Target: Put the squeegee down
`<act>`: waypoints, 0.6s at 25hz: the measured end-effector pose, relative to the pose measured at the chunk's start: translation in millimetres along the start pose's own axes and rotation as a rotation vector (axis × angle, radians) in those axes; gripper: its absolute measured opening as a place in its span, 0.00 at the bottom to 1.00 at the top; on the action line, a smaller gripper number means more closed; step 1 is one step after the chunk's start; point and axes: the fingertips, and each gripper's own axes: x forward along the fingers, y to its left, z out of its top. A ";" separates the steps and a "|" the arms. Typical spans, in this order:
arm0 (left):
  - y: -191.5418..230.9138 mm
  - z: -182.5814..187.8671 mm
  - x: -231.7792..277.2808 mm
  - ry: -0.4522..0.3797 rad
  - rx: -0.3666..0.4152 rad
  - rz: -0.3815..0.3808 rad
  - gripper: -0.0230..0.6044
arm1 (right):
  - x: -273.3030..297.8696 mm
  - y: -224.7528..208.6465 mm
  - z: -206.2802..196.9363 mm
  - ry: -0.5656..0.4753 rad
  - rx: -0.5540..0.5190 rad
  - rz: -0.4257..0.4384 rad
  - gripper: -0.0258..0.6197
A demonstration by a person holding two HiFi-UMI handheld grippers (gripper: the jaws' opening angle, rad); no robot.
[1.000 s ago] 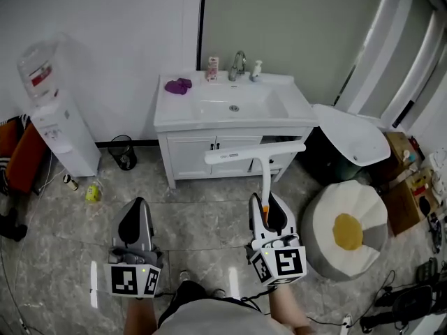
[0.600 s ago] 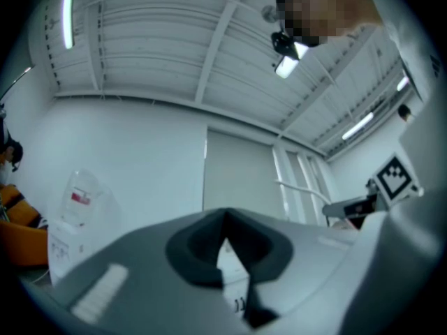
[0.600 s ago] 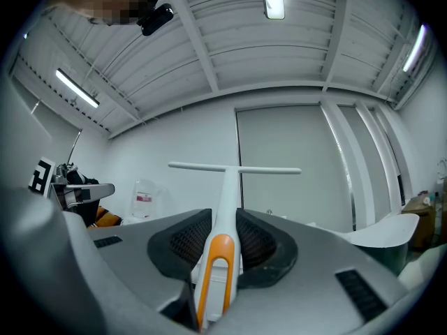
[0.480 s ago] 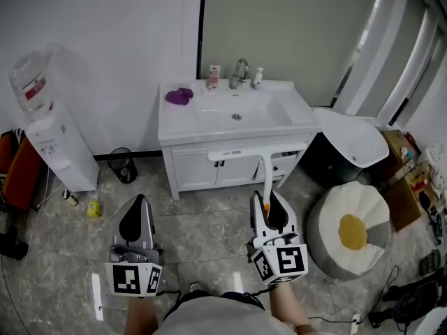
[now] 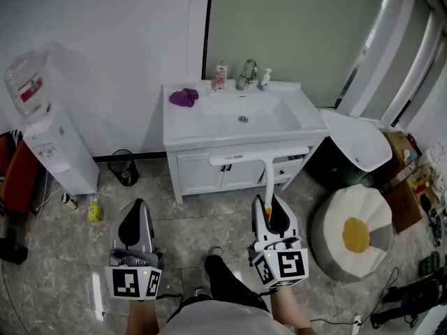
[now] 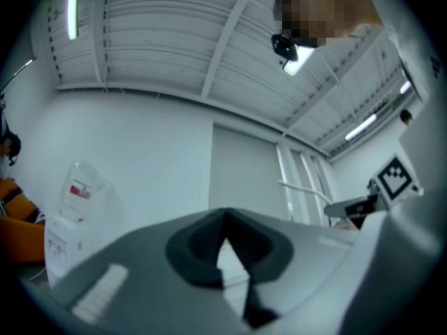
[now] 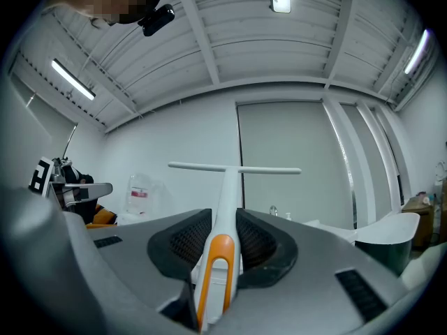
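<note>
Squeegee (image 5: 267, 176) is in your right gripper (image 5: 270, 213), not down yet. The jaws pinch the orange-and-white handle near its end. In the right gripper view the squeegee (image 7: 225, 208) sticks out past the right gripper (image 7: 223, 232), blade crosswise at the far end. From the head view the blade is level, held in the air and overlapping the doors of the sink cabinet (image 5: 202, 173).

Your left gripper (image 5: 134, 223) is level with the right one, well apart from it, over the grey floor (image 5: 188, 218). In the left gripper view its tips (image 6: 225, 218) are pressed together, nothing between them.

On the sink top (image 5: 209, 125): purple cloth (image 5: 184, 97) at the back left, faucet (image 5: 248, 73) at the back. Water dispenser (image 5: 42, 131) stands left of the cabinet, white cushion (image 5: 356, 232) with a yellow centre on the right.
</note>
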 end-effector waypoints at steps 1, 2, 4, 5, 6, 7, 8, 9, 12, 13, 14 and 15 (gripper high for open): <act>4.8 -4.5 5.4 0.007 -0.002 0.004 0.05 | 8.1 0.5 -4.4 0.006 0.000 0.004 0.21; 9.1 -9.1 11.7 0.013 -0.002 0.006 0.05 | 17.3 0.2 -9.1 0.012 0.003 0.006 0.21; 15.9 -18.3 27.3 0.025 0.009 0.006 0.05 | 38.9 -3.1 -16.9 0.017 0.015 0.009 0.21; 19.0 -23.0 36.3 0.029 0.014 0.008 0.05 | 50.9 -5.6 -19.7 0.019 0.022 0.012 0.21; 22.8 -27.5 45.8 0.032 0.016 0.014 0.05 | 63.4 -8.1 -22.4 0.020 0.027 0.018 0.21; 27.8 -31.6 55.8 0.032 0.013 0.022 0.05 | 76.5 -10.1 -25.0 0.021 0.030 0.025 0.21; 33.6 -35.2 66.3 0.030 0.007 0.032 0.05 | 90.0 -11.9 -27.3 0.022 0.031 0.032 0.21; 39.5 -38.2 77.7 0.028 -0.002 0.042 0.05 | 103.9 -14.0 -28.9 0.020 0.032 0.039 0.21; 49.9 -42.4 117.8 0.013 -0.006 0.051 0.05 | 145.9 -25.3 -28.0 0.007 0.032 0.054 0.21; 51.2 -42.9 132.1 0.008 -0.003 0.050 0.05 | 159.2 -30.0 -26.6 0.003 0.030 0.059 0.21; 51.9 -43.5 146.1 0.004 0.000 0.048 0.05 | 171.9 -34.7 -25.2 0.000 0.028 0.064 0.21; 52.2 -44.3 159.5 0.000 0.003 0.045 0.05 | 183.9 -39.2 -23.9 -0.001 0.026 0.069 0.21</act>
